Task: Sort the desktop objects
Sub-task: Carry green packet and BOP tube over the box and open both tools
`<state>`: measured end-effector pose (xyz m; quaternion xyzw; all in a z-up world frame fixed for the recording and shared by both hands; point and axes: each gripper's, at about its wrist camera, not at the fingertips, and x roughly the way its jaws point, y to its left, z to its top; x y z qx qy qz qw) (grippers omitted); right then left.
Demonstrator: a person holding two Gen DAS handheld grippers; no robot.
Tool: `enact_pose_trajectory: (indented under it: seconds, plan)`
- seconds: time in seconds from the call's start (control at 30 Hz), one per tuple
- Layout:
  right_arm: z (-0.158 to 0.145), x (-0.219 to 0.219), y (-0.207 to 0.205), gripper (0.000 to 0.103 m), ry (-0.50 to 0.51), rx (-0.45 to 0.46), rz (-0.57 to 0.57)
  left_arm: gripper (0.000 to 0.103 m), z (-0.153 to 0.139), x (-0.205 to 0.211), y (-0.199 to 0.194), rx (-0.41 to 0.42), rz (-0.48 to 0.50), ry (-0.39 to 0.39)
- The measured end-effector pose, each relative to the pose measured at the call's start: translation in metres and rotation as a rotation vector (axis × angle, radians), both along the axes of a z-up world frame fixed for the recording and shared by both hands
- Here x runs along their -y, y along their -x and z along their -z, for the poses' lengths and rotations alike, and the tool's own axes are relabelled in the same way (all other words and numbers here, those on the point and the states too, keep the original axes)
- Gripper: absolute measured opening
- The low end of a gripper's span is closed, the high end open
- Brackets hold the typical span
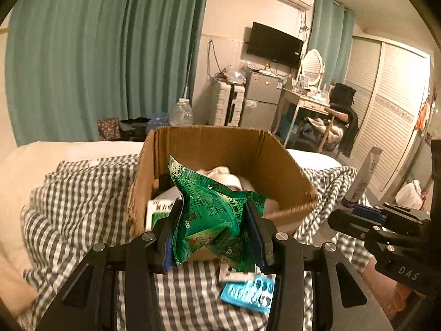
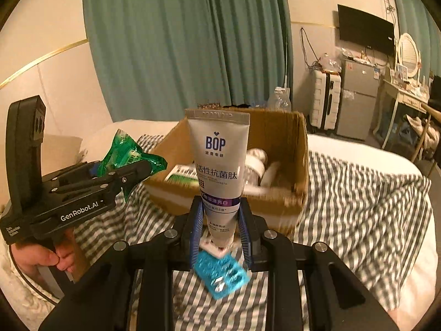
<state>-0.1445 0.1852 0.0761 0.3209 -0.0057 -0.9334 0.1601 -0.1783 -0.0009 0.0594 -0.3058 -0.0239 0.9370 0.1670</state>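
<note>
Left wrist view: left gripper point(image 1: 213, 220) jaws clamp green packet point(image 1: 212, 207) at the box point(image 1: 286, 160) near rim, right gripper point(image 2: 219, 220) jaws pinch tube point(image 2: 219, 165) just before it; carry both over the rim before releasing.
</note>
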Motion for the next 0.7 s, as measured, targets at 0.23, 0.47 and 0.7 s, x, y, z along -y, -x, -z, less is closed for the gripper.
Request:
enact_pose_trajectory:
  seconds: [0.23,0.47,0.7]
  plan:
    - [-0.020,0.002,0.052,0.024,-0.030,-0.049,-0.013,0.044,-0.008,-0.001,0.055,0.002,-0.006,-0.014]
    - [0.011,-0.016,0.093,0.024,0.064,-0.015,0.036,0.044,0.020,-0.009,0.092,0.049,-0.052,0.019]
    - [0.036,-0.022,0.124,0.024,0.068,0.039,0.067,0.044,0.048,-0.009,0.114,0.165,-0.089,-0.004]
